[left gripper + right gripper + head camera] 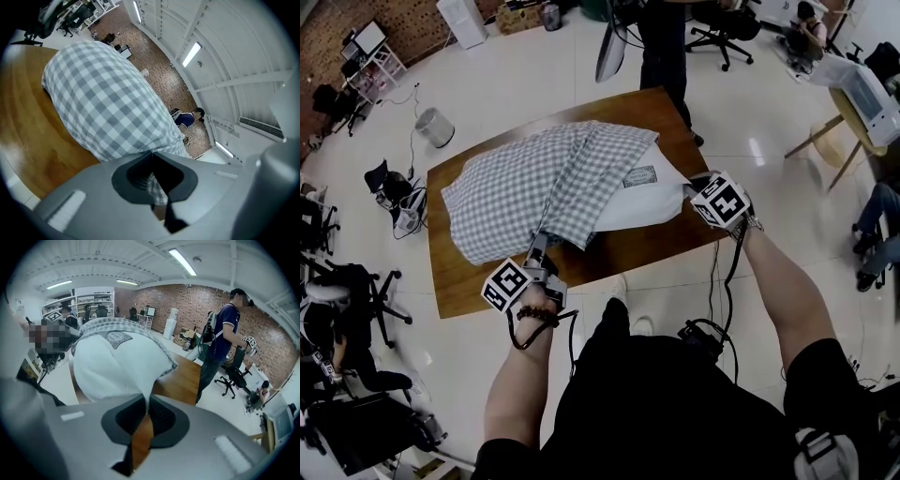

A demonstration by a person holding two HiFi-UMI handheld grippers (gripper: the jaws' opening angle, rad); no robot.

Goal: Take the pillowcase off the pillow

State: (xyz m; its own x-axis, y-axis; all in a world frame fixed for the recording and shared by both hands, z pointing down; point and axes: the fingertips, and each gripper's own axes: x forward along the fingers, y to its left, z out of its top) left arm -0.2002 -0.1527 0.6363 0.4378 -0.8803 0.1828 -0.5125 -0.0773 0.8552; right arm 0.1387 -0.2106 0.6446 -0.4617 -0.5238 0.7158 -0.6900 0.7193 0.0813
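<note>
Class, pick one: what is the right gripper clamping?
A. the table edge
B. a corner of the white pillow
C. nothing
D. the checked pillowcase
B: the right gripper is shut on a corner of the white pillow, while the left gripper pinches the checked pillowcase.

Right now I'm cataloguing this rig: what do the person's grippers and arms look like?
Both the left gripper and right gripper are grey, each carrying a white cube of black square markers and trailing a black cable. A dark beaded bracelet circles the left wrist; the short sleeves are black.
</note>
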